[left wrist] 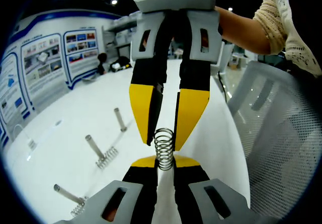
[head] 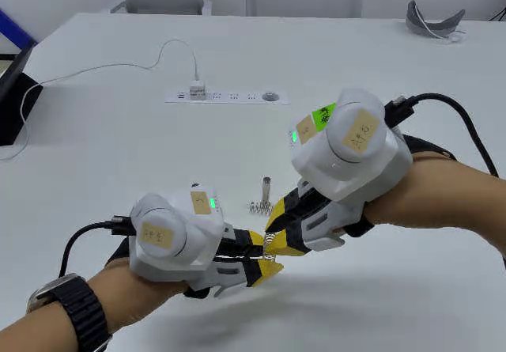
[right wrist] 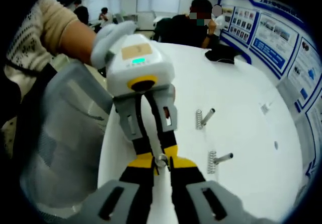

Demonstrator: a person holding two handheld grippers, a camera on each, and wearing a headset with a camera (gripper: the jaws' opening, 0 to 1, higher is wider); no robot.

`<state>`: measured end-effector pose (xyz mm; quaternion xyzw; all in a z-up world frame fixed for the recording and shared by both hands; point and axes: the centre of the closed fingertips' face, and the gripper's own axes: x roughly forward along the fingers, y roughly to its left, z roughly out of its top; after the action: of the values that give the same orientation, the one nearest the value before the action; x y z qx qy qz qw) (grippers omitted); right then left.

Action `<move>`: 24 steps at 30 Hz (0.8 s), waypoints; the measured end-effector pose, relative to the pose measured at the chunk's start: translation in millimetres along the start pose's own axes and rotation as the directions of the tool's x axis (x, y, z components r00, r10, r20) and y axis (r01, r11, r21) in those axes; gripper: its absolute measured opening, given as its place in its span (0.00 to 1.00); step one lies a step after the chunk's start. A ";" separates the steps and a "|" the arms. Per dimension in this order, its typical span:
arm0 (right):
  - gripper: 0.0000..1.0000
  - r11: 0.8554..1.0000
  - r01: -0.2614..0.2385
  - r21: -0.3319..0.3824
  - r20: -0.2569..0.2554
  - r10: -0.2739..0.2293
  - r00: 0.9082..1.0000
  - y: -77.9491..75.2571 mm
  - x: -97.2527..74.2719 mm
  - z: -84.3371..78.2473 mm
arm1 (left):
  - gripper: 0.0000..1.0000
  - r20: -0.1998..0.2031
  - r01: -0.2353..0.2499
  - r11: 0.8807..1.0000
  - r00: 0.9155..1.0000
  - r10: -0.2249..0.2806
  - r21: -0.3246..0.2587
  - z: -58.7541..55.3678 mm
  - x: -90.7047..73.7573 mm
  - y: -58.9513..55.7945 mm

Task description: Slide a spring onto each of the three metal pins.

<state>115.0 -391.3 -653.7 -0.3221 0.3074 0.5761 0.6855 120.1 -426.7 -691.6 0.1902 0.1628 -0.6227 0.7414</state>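
My left gripper [head: 261, 253] [left wrist: 165, 164] is shut on the lower end of a small steel spring [left wrist: 163, 147] [head: 269, 245] [right wrist: 161, 159], held just above the white table. My right gripper [head: 281, 233] [right wrist: 162, 163] faces it. Its jaws are slightly apart and closely flank the spring's free end. On the table past them, one bare pin [left wrist: 120, 119] stands beside two pins [left wrist: 92, 147] [left wrist: 64, 193] that each have a spring [left wrist: 107, 156] [left wrist: 78, 210] at the base. Two sprung pins [right wrist: 207, 117] [right wrist: 223, 157] appear in the right gripper view, and one pin [head: 266, 187] in the head view.
A white power strip [head: 229, 96] with a plugged charger [head: 197, 91] and its cable lies farther back on the table [head: 118, 154]. A grey curved object [head: 433, 21] lies at the back right. A mesh chair [left wrist: 282, 148] stands at the table's near edge.
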 end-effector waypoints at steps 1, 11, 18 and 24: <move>0.13 1.000 0.000 0.001 -0.001 0.000 1.000 -0.1 0.6 -0.5 | 0.11 0.002 0.001 1.000 1.000 -0.001 -0.001 0.5 0.2 -0.1; 0.12 1.000 0.001 0.023 0.000 -0.001 1.000 -0.8 3.5 -1.8 | 0.11 0.016 -0.003 1.000 1.000 0.003 -0.005 2.5 1.2 0.6; 0.12 0.999 0.013 0.040 -0.007 -0.012 1.000 -4.6 1.9 -4.4 | 0.19 0.025 -0.023 1.000 0.999 0.024 -0.021 1.9 -1.2 5.9; 0.12 0.998 0.027 0.051 -0.011 -0.027 1.000 -9.1 -3.1 -7.8 | 0.27 0.029 -0.032 0.998 0.999 0.033 -0.054 -1.0 -4.5 7.6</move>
<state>123.1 -400.5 -655.2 -0.3117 0.3213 0.5571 0.6995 126.8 -421.2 -689.7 0.1634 0.1652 -0.6087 0.7586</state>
